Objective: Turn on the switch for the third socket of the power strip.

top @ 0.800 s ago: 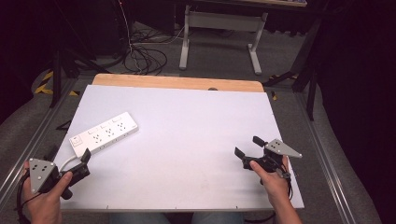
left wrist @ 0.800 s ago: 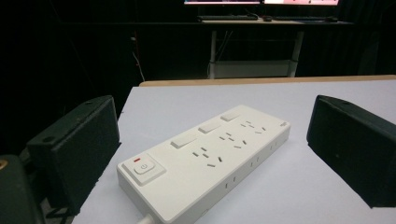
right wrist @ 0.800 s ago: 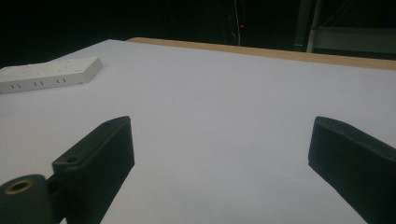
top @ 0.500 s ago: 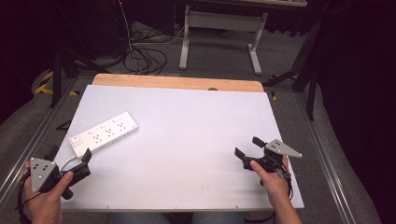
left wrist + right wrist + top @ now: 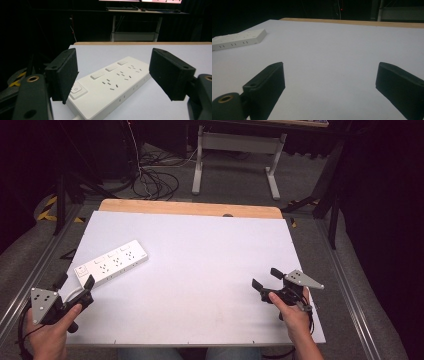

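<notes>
Both claws gape: left claw point(image 5: 75, 285) beside power strip point(image 5: 111, 262) (near table point(image 5: 210, 245) edge), right claw point(image 5: 266, 278) over bare surface.

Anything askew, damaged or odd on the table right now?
Nothing stands out. The power strip lies flat and intact, angled across the table's left side, in front of the left gripper.

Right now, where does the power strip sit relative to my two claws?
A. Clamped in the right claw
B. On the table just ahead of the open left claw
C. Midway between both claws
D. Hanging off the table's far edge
B: the power strip lies flat on the table just ahead of the open left claw; the right claw is open over bare table.
</notes>
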`<state>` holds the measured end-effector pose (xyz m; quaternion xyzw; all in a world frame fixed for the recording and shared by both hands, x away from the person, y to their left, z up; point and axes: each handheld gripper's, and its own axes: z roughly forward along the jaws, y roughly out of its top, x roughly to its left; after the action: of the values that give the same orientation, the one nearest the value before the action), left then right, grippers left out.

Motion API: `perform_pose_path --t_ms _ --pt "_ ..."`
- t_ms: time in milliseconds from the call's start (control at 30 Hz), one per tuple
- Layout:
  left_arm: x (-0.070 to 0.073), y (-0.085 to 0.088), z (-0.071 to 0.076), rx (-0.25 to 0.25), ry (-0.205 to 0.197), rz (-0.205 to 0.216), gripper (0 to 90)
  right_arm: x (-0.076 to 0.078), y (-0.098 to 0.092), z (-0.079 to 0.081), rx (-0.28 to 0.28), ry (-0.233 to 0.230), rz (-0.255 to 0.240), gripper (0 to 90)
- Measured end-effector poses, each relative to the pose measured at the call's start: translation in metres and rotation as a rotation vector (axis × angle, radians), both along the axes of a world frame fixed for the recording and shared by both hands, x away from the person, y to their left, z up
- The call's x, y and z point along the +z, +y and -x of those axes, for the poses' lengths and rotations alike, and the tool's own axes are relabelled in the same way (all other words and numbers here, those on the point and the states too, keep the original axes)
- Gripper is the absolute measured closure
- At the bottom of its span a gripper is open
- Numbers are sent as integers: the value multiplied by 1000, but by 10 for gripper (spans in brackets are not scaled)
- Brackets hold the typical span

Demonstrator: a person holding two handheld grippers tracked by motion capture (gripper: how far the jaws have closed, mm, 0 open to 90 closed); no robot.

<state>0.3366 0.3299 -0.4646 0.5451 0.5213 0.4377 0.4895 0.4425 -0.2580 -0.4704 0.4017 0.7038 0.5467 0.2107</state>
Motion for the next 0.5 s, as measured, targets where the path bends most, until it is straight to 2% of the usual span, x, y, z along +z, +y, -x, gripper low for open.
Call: perform_pose_path --t_ms 333,500 --pt "0 2 0 -5 9 7 364 -1 1 0 4 11 8 100" --pt "0 4 1 -13 15 -2 495 -2 0 -1 5 20 12 100"
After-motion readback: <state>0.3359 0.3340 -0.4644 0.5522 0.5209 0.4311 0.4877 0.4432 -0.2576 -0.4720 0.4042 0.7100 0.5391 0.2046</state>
